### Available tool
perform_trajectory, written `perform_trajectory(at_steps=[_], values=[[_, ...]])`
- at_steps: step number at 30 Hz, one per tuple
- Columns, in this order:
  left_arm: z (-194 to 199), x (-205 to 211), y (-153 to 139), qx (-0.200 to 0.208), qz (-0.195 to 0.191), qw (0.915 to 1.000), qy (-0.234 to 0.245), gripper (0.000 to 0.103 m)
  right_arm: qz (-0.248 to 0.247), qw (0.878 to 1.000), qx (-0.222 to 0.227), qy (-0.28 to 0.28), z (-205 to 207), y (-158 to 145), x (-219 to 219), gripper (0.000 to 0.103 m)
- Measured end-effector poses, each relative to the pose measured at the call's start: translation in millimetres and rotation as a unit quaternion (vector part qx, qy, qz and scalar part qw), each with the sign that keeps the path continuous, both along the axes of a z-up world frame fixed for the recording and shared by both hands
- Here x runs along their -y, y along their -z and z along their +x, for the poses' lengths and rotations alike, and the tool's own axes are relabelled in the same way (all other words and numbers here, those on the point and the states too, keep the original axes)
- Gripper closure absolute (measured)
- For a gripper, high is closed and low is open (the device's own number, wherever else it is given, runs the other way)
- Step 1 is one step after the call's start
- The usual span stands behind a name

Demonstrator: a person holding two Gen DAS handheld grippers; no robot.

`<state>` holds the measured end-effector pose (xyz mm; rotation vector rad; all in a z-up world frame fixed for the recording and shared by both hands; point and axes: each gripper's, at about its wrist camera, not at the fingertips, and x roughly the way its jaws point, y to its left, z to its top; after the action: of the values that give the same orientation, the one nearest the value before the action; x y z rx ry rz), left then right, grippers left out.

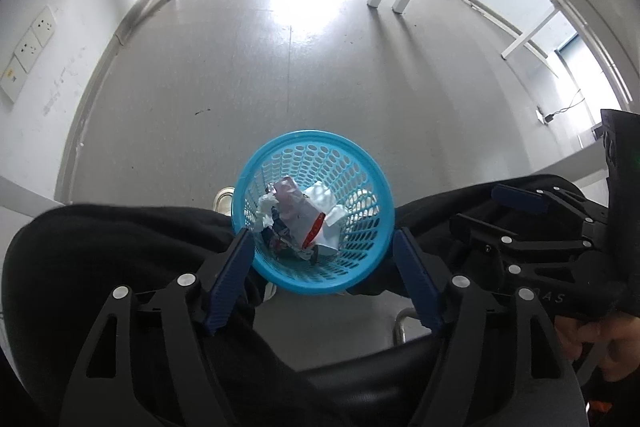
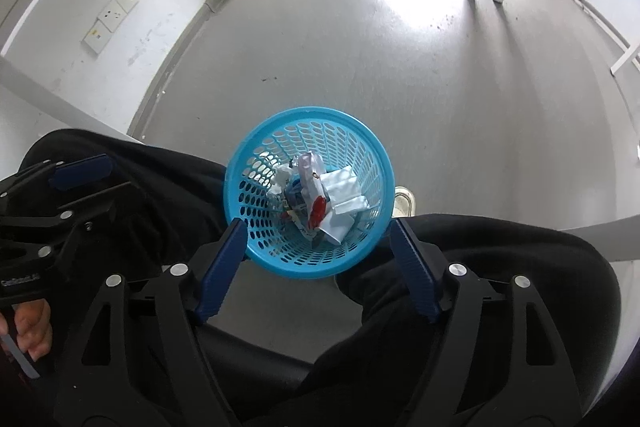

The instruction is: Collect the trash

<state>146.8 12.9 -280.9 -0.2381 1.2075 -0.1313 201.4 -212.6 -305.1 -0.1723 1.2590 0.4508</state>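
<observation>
Because the blue mesh basket (image 1: 314, 209) stands on the floor between the seated person's legs, both the left gripper (image 1: 324, 259) and right gripper (image 2: 316, 247) hover above it, fingers spread apart and empty (crumpled trash (image 2: 320, 201) lies inside).

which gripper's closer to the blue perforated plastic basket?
Neither clearly. Left gripper and right gripper both hang open above the blue perforated plastic basket, fingers framing its rim.

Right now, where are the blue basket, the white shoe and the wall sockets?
blue basket (image 1: 362, 163): left wrist view, far rim.
white shoe (image 2: 405, 201): right wrist view, toe beside the basket.
wall sockets (image 1: 30, 47): left wrist view, middle plate.
</observation>
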Motion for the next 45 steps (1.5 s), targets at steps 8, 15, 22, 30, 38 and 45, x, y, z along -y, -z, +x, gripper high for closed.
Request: perform_trajectory(at_steps=[8,15,22,30,38,45], values=[[-30,1,-21,0.022,-0.017,0.9996,-0.005,0.023,0.005,1.0,0.027,-0.006,-26,-25,12,0.026],[-36,-1,-19,0.03,-0.013,0.9994,-0.008,0.017,0.018,0.999,0.043,-0.008,-43,-41,22,0.017],[-35,-10,-12,0.023,-0.024,0.9992,-0.023,0.006,0.023,0.999,0.042,-0.024,-48,-40,19,0.009],[-30,-6,-7,0.008,-0.001,0.9999,-0.014,0.006,0.03,0.999,0.024,-0.03,-49,-34,16,0.009],[-31,-9,-5,0.004,-0.009,0.9998,-0.018,0.006,0.035,0.999,0.013,-0.024,-47,-31,18,0.009],[-32,-9,-5,0.004,-0.006,0.9998,-0.018,0.006,0.037,0.999,0.008,-0.021,-46,-30,19,0.009]])
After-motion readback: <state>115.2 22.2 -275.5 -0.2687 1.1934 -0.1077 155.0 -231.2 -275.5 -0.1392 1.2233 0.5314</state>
